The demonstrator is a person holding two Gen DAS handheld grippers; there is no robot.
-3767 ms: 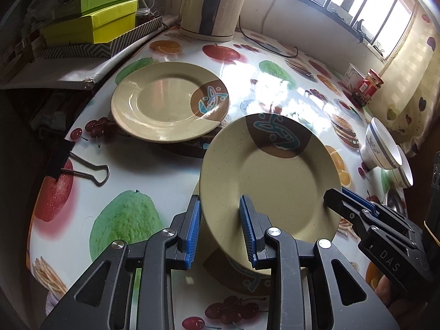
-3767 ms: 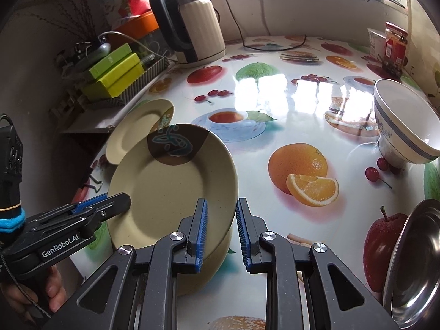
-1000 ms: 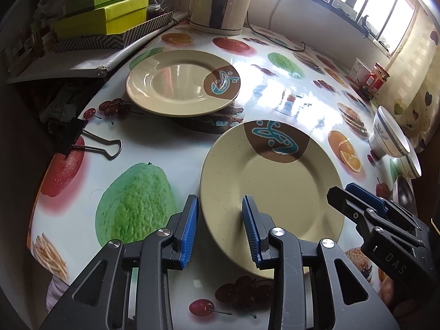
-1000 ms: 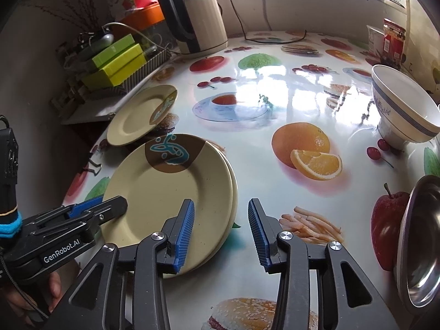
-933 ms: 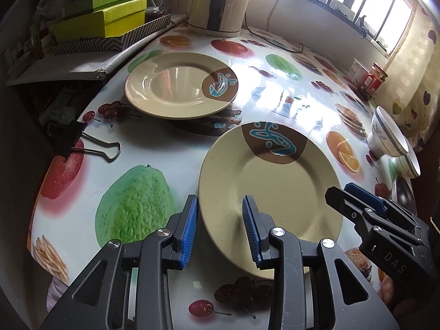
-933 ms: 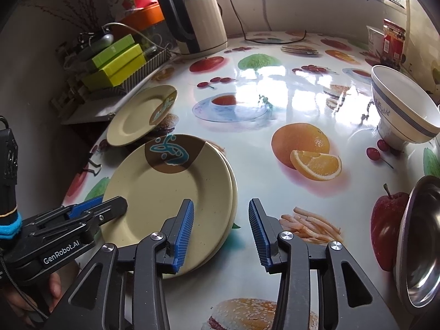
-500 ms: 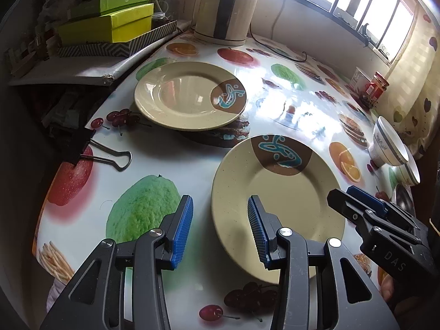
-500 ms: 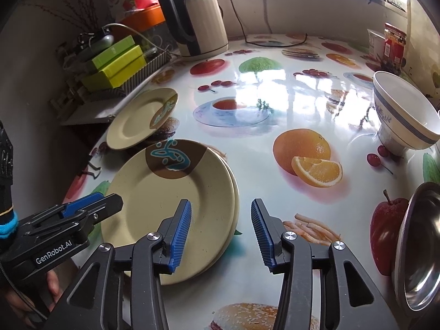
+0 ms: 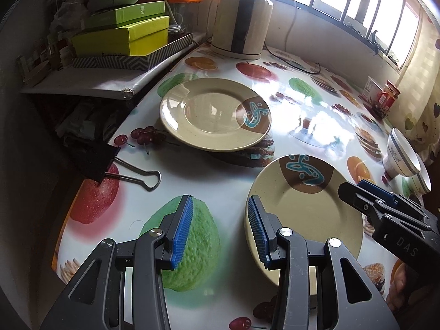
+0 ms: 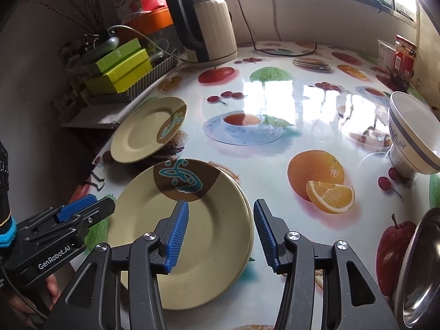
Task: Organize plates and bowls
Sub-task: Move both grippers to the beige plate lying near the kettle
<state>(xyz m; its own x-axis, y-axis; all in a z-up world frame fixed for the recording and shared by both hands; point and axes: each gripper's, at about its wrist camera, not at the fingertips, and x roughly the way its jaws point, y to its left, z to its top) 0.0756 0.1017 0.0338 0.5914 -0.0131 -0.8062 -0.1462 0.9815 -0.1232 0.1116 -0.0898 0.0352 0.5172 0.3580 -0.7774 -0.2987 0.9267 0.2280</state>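
Now both grippers hover over the near stack of plates (image 10: 192,233), and neither holds anything. The left gripper (image 9: 220,231) has its jaws parted, its pads over the stack's left rim and the cloth beside it, and the frames show nothing pressed between them. The right gripper (image 10: 221,236) has just been opening; the stack's right rim lies under the gap, yet the pads do not press on it.

The stack looks settled: two plates nested flat, edges nearly flush. The step in hand appears to be the release, so the sound course is probably to lift both tools clear without nudging the top plate. Next would likely come the lone plate (image 9: 216,114), which lies beyond the stack toward the shelf. Catching it by the rim and bringing it in level over the stack should keep the edges from clashing.

The table (image 9: 316,115) wears a glossy fruit-printed cloth that throws strong window glare, so a plate may slide on it. A binder clip (image 9: 115,165) lies left of the stack. Two white bowls (image 9: 404,162) stand well to its right, with a steel bowl (image 10: 418,272) nearer the right edge. A kettle (image 10: 205,24) stands far beyond the stack, by the wall.
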